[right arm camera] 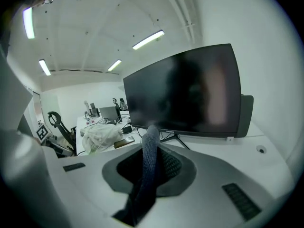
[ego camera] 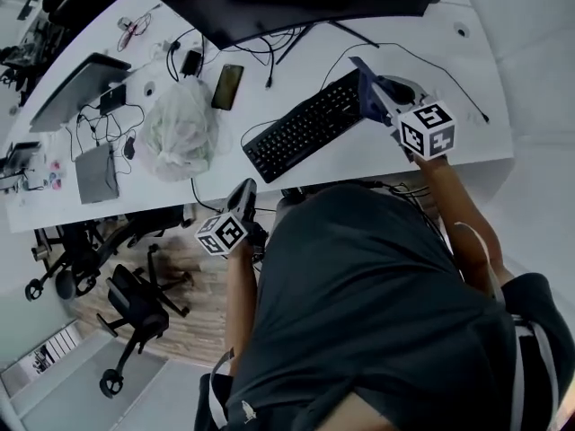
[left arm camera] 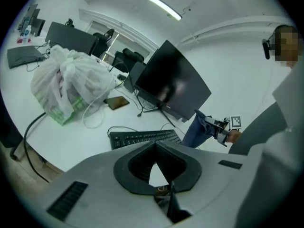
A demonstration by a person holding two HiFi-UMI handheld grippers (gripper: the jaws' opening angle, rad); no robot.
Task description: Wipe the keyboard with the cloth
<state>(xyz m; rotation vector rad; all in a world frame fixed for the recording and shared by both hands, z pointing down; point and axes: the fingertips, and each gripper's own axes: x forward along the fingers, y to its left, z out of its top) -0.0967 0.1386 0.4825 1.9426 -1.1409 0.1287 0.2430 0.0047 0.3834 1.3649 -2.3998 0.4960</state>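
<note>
- One keyboard (ego camera: 305, 126) on the worktop (ego camera: 431, 52).
- One cloth (right arm camera: 148, 165), clamped in the right hand-held gripper (ego camera: 388, 97), at the keyboard's right end.
- Left hand-held gripper (left arm camera: 155, 145) closed, empty, beyond the worktop's edge.

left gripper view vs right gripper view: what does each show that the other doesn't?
Only the left gripper view: the keyboard on the desk, the right gripper seen from outside with the blue cloth hanging from it, and the left gripper with its jaws together, nothing between them.
Only the right gripper view: the cloth clamped between the right jaws, close up, and a cable hole in the desk.
Both: the monitor, the white plastic bag, the phone.
</note>
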